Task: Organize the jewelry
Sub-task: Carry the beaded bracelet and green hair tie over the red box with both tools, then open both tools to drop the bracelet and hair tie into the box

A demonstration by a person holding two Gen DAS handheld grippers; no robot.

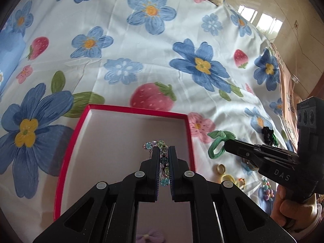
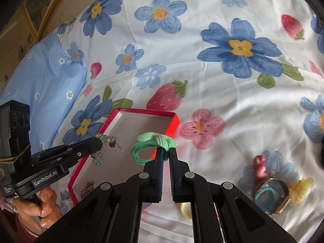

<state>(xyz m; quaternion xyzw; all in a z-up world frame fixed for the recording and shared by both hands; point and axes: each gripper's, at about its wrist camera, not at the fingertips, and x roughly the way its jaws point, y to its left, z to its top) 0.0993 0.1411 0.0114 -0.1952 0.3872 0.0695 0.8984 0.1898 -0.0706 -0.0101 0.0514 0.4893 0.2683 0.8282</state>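
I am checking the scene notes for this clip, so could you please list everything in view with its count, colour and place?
Box: one, red with a pale inside, open on the bedspread.
Beaded bracelet: one, pastel beads, clamped in the left gripper over the box.
Hair tie: one, green with a bow, clamped in the right gripper beside the box.
Chain: one, dull metal, in the box's near corner.
Loose accessories: several, mixed colours, on the bedspread right of the box.
Bedspread: one, white with blue flowers and strawberries.
Pillow: one, light blue, at left.
Left gripper: black, shut.
Right gripper: black, shut.
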